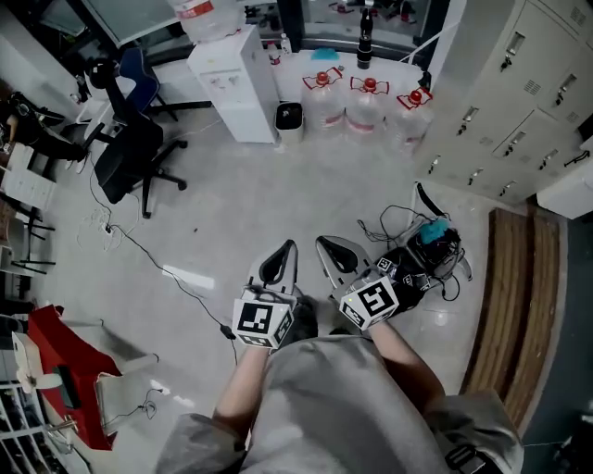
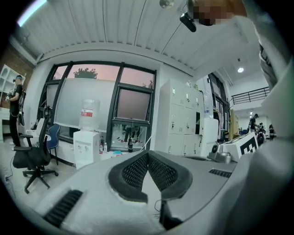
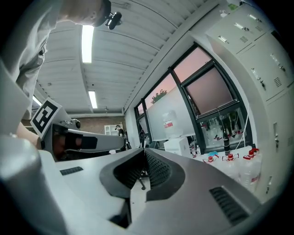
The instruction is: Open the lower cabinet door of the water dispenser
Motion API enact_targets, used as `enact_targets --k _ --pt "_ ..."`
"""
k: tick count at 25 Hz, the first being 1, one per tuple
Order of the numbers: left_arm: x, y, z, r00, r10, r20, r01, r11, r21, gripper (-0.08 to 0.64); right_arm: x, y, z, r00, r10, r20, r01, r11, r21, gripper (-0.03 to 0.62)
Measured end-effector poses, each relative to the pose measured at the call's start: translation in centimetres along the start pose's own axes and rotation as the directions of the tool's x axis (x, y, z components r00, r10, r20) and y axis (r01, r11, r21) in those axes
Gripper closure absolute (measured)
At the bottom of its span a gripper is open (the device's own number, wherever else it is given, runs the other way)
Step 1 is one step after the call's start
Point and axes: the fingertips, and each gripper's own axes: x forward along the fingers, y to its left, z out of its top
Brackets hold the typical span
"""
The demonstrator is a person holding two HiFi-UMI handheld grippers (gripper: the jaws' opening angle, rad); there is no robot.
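The white water dispenser (image 1: 236, 83) stands far across the floor by the window, with a bottle (image 1: 208, 17) on top. It also shows small in the left gripper view, water dispenser (image 2: 86, 148), and in the right gripper view, water dispenser (image 3: 178, 146). Its lower door is too small to make out. My left gripper (image 1: 288, 248) and right gripper (image 1: 323, 243) are held side by side close to my body, well short of the dispenser. Both are shut with nothing between the jaws, as seen on the left gripper (image 2: 148, 154) and the right gripper (image 3: 145, 150).
A black office chair (image 1: 130, 162) stands left of the path to the dispenser. Right of the dispenser are a small black bin (image 1: 289, 118) and three red-capped water jugs (image 1: 366, 102). Lockers (image 1: 519, 102) line the right. A tangle of cables (image 1: 422, 255) lies near my right gripper.
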Motion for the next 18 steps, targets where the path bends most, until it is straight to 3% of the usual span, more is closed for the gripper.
enact_targets --k 7,12,18 --pt "1.5 4.9 -0.8 1.0 0.013 -0.012 -0.013 0.999 -0.033 0.552 4.9 -0.6 -1.1 0.999 0.004 -0.048 -0.005 0.999 -0.032 0.581" --pt "2.0 9.3 -0.8 0.999 -0.003 0.036 0.007 0.994 -0.11 0.552 9.2 -0.7 -2.6 0.996 -0.001 -0.094 -0.003 0.999 -0.041 0.58" --pt "2.6 15.7 -0.9 0.999 0.03 0.029 -0.028 0.996 -0.084 0.552 14.5 -0.2 -4.3 0.992 -0.005 -0.13 -0.001 0.999 -0.041 0.58"
